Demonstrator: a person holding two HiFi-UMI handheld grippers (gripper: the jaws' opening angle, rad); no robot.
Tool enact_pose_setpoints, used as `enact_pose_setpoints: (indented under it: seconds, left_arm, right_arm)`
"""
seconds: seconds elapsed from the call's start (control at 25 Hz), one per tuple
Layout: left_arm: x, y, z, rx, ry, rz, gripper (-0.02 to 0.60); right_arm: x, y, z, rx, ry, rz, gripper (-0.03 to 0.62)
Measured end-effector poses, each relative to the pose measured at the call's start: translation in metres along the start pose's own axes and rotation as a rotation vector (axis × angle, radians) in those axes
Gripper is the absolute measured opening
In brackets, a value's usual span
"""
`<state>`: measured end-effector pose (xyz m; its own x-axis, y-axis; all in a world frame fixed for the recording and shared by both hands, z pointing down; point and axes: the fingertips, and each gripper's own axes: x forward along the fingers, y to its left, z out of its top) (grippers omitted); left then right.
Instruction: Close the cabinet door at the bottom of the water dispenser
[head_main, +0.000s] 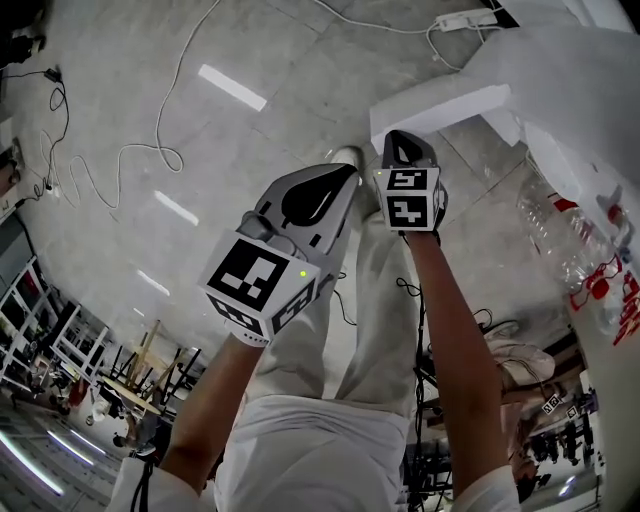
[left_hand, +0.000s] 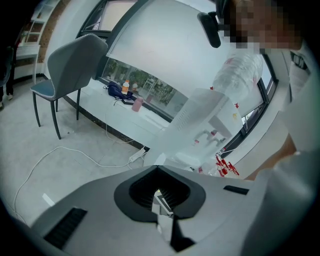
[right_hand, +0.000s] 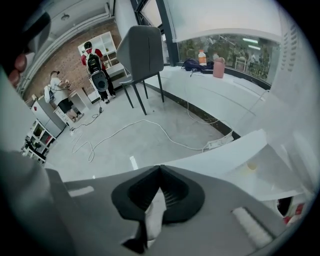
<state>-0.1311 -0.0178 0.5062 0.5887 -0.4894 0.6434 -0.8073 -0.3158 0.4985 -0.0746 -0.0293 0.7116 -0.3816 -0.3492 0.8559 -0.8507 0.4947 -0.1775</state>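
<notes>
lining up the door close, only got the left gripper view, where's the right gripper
observer: in the head view the right gripper is right by the edge of the open white cabinet door, contact unclear
operator: is it holding anything
observer: no, the right gripper view shows its jaws together, nothing between
operator: anyone around
observer: two people stand by shelves far across the room

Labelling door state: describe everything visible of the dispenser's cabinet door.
The cabinet door is a plain white flat panel that looks like plastic. It stands open, swung out from the water dispenser. The head view shows its top edge from above. The right gripper, jaws together, hangs right at that edge; whether they touch can't be told.
</notes>
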Motion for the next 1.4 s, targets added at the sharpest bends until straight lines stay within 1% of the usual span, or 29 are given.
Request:
enact_pose_setpoints:
  seconds: [0.28, 0.56, 0.92, 1.24, 1.4]
  left_arm:
    - [0.006, -0.019, -0.006, 0.024, 0.014, -0.024, 0.005]
    - [0.012, -0.041, -0.014, 0.052, 0.037, -0.052, 0.005]
    - [0.027, -0.068, -0.02, 0.093, 0.072, -0.09, 0.005]
    - [0.039, -0.089, -0.02, 0.136, 0.1, -0.131, 0.005]
    - [0.043, -0.096, -0.021, 0.15, 0.11, -0.143, 0.006]
  right_arm:
    - [-0.019, -0.005, -0.03, 0.028, 0.022, 0.004, 0.011]
    - [-0.039, -0.019, -0.062, 0.065, 0.038, -0.024, 0.011]
    - [-0.064, -0.046, -0.096, 0.141, 0.054, -0.064, 0.011]
    - [-0.085, -0.077, -0.123, 0.205, 0.067, -0.127, 0.011]
    - [-0.095, -0.097, -0.138, 0.205, 0.074, -0.165, 0.011]
